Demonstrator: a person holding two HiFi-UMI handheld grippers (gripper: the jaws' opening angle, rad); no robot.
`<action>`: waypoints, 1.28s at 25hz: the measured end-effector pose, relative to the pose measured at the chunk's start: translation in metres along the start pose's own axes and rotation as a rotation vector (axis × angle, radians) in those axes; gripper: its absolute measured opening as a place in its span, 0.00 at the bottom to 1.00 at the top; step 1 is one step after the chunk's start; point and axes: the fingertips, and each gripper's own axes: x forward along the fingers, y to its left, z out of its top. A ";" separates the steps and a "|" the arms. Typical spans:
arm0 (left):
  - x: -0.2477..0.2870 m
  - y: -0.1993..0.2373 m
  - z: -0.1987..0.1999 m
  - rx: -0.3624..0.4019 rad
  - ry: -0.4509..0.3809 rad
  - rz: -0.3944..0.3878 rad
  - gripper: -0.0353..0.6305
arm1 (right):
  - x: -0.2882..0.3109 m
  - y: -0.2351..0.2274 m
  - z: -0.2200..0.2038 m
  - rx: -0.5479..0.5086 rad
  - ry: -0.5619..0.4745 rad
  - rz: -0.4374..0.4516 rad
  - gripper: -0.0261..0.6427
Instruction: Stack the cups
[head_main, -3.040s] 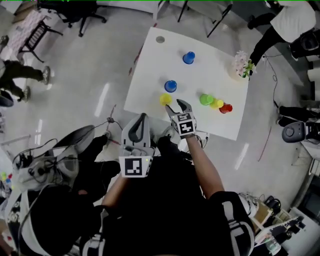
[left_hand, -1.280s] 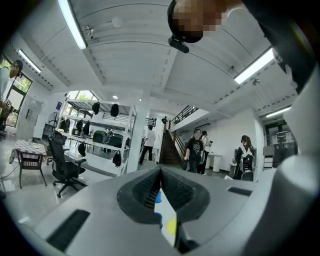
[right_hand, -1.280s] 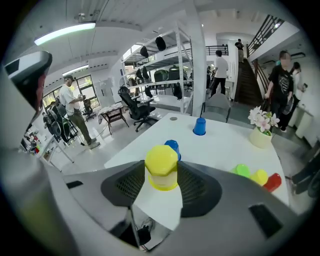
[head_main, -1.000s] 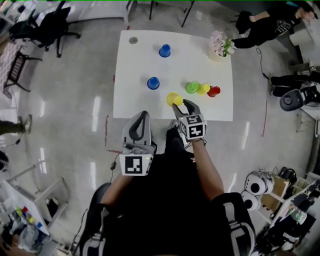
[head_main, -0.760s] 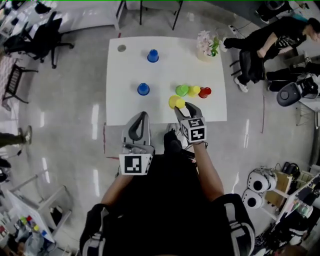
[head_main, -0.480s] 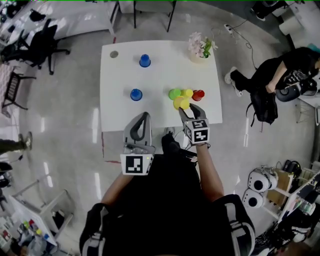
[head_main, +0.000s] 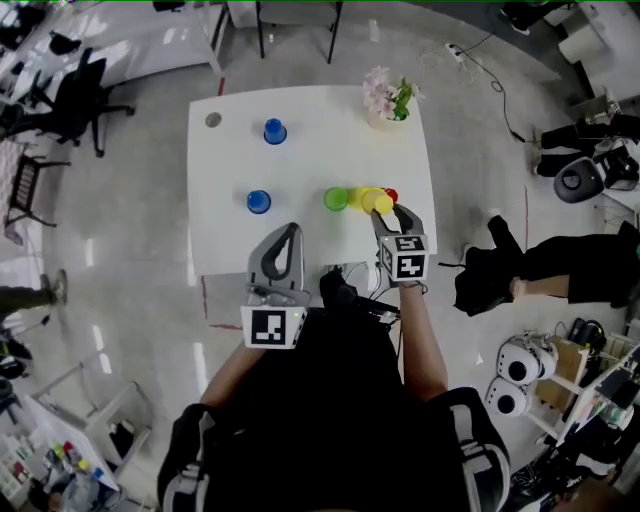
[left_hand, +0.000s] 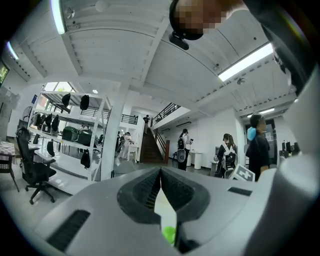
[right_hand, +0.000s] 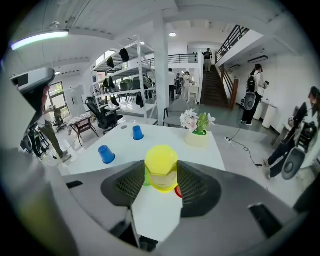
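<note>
So, nearest to me, my left gripper (head_main: 286, 233) is clamped shut on nothing and points out level, just short of the white table (head_main: 225, 160). My right gripper (head_main: 391, 212) is a bit further out, over the table's near edge, squeezing an upside-down yellow cup (right_hand: 161, 167) between its pads. Just past it there's a row: green cup (head_main: 336, 199), second yellow cup (head_main: 357, 196), red cup (right_hand: 178, 191). From the head view the two yellows kinda merge, so I can't tell if they touch. Left of the row sits a blue cup (head_main: 259, 201), with a far blue cup (head_main: 274, 131) and a flower pot (head_main: 385, 100) beyond.
</note>
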 end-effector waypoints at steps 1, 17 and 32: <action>0.006 -0.002 -0.001 -0.005 0.006 0.001 0.09 | 0.004 -0.008 -0.001 -0.004 0.008 -0.008 0.37; 0.065 -0.023 -0.020 0.003 0.049 -0.002 0.09 | 0.052 -0.060 -0.024 0.004 0.116 0.010 0.37; 0.069 -0.020 -0.023 -0.003 0.061 0.021 0.09 | 0.069 -0.053 -0.029 -0.022 0.155 0.049 0.37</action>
